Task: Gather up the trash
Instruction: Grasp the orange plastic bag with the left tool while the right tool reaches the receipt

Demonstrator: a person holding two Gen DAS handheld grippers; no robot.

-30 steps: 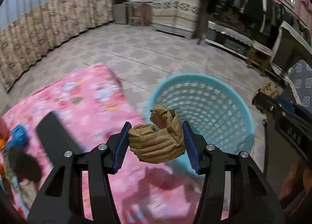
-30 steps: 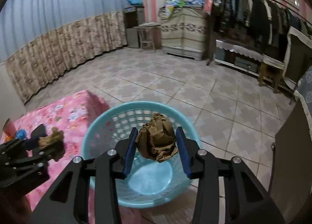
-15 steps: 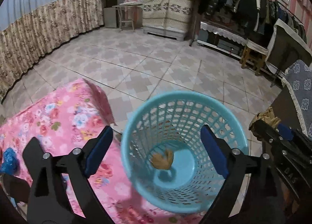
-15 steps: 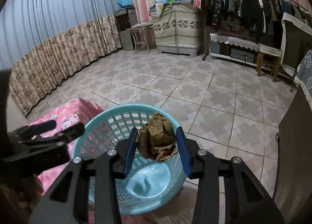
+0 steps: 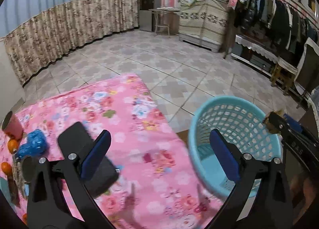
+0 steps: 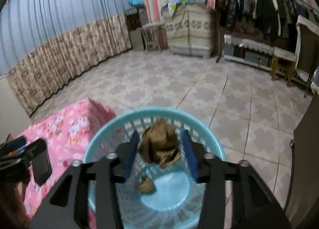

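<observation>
My right gripper point(image 6: 160, 136) hangs over the light blue basket point(image 6: 209, 137). Its jaws are opening, and a crumpled brown paper wad point(image 6: 159, 147) sits loose between the blue pads. A second brown wad point(image 6: 145, 186) lies on the basket floor. My left gripper point(image 5: 159, 153) is over the pink flowered cloth point(image 5: 139, 129), left of the basket point(image 5: 235, 107). Its jaws are opening wide with nothing between them. A crumpled blue wrapper point(image 5: 34, 143) lies at the cloth's left side. The right gripper point(image 5: 276, 122) shows at the right edge of the left wrist view.
A black phone point(image 5: 79, 139) lies on the cloth under my left finger. A red cup point(image 5: 12, 126) and oranges point(image 5: 12, 145) stand at the far left. Tiled floor stretches beyond, with curtains point(image 6: 59, 53) on the left, a cabinet point(image 6: 189, 29) and a clothes rack point(image 6: 259, 5) at the back.
My left gripper spread its jaws, its brown wad fell into the basket, and it swung left over the pink cloth. My right gripper's jaws widened and its wad hangs loose.
</observation>
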